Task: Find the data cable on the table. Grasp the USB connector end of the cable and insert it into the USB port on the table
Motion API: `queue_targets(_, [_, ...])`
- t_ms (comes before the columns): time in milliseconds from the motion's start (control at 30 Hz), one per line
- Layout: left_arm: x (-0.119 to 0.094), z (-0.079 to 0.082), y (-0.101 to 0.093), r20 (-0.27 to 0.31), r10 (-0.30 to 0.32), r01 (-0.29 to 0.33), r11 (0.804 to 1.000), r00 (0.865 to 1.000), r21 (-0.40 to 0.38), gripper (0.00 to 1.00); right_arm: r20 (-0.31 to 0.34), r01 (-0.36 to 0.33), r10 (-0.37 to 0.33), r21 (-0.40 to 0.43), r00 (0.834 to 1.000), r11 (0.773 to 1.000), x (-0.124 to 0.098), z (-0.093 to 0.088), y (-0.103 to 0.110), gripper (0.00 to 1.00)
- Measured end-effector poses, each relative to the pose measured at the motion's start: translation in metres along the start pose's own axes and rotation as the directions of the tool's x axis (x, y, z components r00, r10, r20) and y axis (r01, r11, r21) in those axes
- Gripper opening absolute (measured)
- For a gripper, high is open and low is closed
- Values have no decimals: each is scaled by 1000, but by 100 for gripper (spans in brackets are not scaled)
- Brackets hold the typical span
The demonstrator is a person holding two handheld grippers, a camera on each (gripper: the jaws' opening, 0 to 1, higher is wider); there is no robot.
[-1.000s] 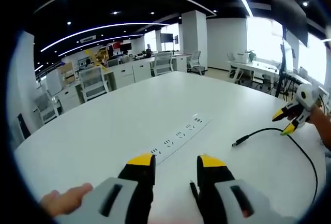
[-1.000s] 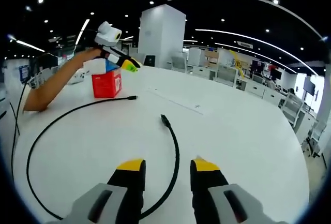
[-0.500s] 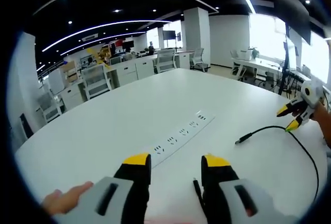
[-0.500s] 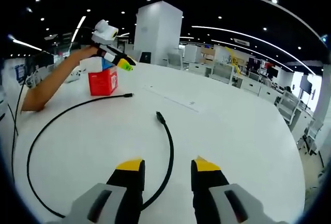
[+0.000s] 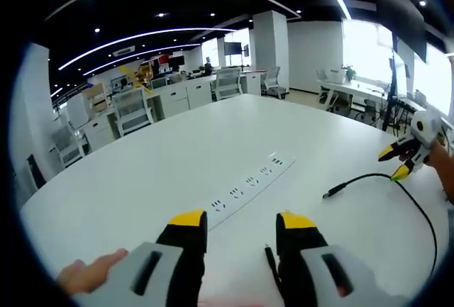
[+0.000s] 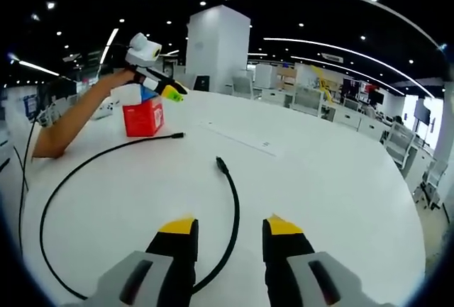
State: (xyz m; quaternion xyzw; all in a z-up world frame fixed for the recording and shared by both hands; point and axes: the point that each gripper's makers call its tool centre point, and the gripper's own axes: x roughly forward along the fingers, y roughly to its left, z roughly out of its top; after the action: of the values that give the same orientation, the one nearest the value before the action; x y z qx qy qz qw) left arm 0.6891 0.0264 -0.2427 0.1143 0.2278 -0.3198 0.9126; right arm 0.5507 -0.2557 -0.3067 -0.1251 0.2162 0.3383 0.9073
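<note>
Left gripper [image 5: 234, 223]: jaws apart, holding nothing, above the table [image 5: 142, 172]. Right gripper [image 6: 228, 227]: jaws apart, likewise empty. The cable [image 6: 78, 172] lies loose on the table in a wide open loop. One connector [image 6: 220, 164] points away from the right gripper; the other end [image 6: 177, 135] points toward the socket strip [image 5: 248, 183], whose long axis runs diagonally. A red box [image 6: 143, 117] stands beyond the cable.
</note>
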Motion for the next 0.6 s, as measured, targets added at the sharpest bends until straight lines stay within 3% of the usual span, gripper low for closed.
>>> queue_targets(267, [-1,-2,-2,1,-1,1,1000,1000,0,39,71,-40,38,29,997,999,2,12,7,36])
queue_targets(333, [-1,-2,-1,-2,0,0,1000,1000,2,39,35,-62,62,-17,997,998,-9,-1,18,36])
queue_targets(400, [-1,-1,-1,-2,1,-1,1000,1000,2,39,-8,-36,36,-51,999,998,-21,-14,14,35])
queue_targets(467, [-1,-1,-1,3,0,0,1000,1000,2,39,13,-9,9,-3,1000,1000,-25,-11,5,35])
queue_targets(600, [-2,0,-2,12,-1,1,1000,1000,2,39,58,-25,26,-14,998,1000,-22,5,6,34])
